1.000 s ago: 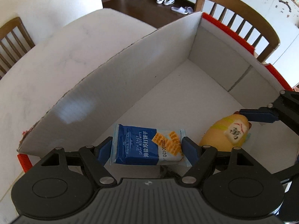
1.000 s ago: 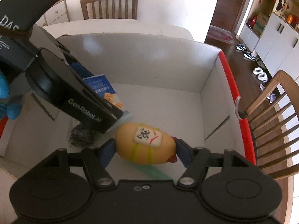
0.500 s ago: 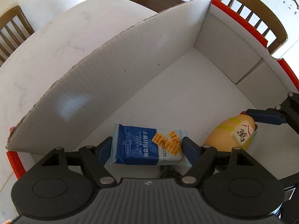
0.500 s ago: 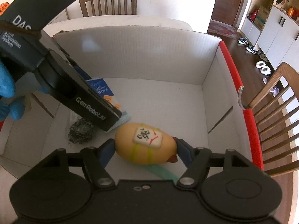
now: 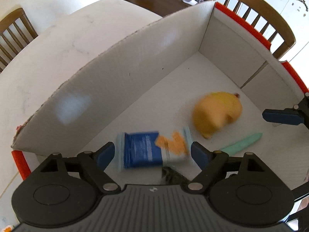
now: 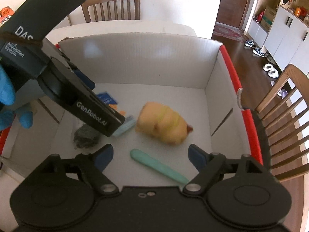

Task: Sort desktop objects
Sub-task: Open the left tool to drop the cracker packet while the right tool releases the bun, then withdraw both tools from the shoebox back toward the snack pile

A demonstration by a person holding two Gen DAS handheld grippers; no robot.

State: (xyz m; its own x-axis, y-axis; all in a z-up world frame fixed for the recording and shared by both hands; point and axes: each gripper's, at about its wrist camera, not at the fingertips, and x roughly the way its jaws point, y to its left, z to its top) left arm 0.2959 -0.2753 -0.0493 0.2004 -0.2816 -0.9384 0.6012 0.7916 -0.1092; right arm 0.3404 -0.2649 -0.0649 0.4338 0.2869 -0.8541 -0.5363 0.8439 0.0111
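You work over a pale worktop (image 5: 58, 44) in a dining room, with wooden chairs (image 6: 280, 119) around it and a dark floor behind. On it stands a white carton with red edges (image 6: 139, 58), and four things are already inside: the blue cracker packet (image 5: 143, 150), the yellow soft toy (image 6: 164, 123), the mint green stick (image 6: 158, 164) and a dark crumpled lump (image 6: 86, 137).

Your left claw (image 5: 152, 154) has just been opening; the packet is blurred between the spread jaws and no pad presses it. Your right claw (image 6: 149, 154) has also just been opening, and the toy lies free at its 12 o'clock.

So both drops look finished. What remains outside the carton, I cannot tell.

The tall wall stands close at 10 o'clock of your left claw. The free way out is upward; the two claws are near each other.
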